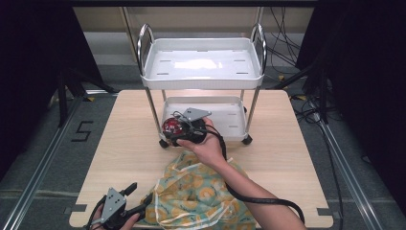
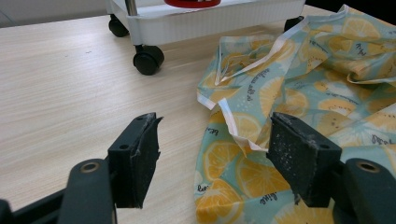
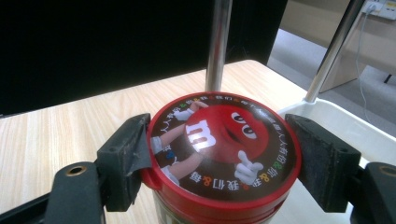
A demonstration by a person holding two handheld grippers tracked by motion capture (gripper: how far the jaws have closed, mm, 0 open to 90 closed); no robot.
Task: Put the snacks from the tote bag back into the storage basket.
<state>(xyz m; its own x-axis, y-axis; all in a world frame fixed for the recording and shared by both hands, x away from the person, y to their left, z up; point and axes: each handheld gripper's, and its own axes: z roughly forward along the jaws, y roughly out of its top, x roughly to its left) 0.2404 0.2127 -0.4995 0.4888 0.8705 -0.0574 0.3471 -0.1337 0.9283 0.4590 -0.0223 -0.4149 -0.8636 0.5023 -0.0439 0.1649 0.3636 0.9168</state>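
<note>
Slippage threatens the round red-lidded candy tin (image 3: 223, 154), clamped at its lid rim between the right tongs (image 3: 219, 158) over the white wheeled cart's lower tray (image 3: 345, 123), since a knock against the chrome post (image 3: 218, 44) could tip it, while the left tongs (image 2: 212, 161) gape idle above the counter (image 2: 70, 88) beside the lemon-print cloth (image 2: 299, 88).

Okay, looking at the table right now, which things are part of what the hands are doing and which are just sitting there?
In the job:
- red candy can, between the right gripper fingers
- white cart, its lower tray by the can

Lying about:
- lemon-print cloth, in front of the open left gripper, not held
- wooden table
</note>
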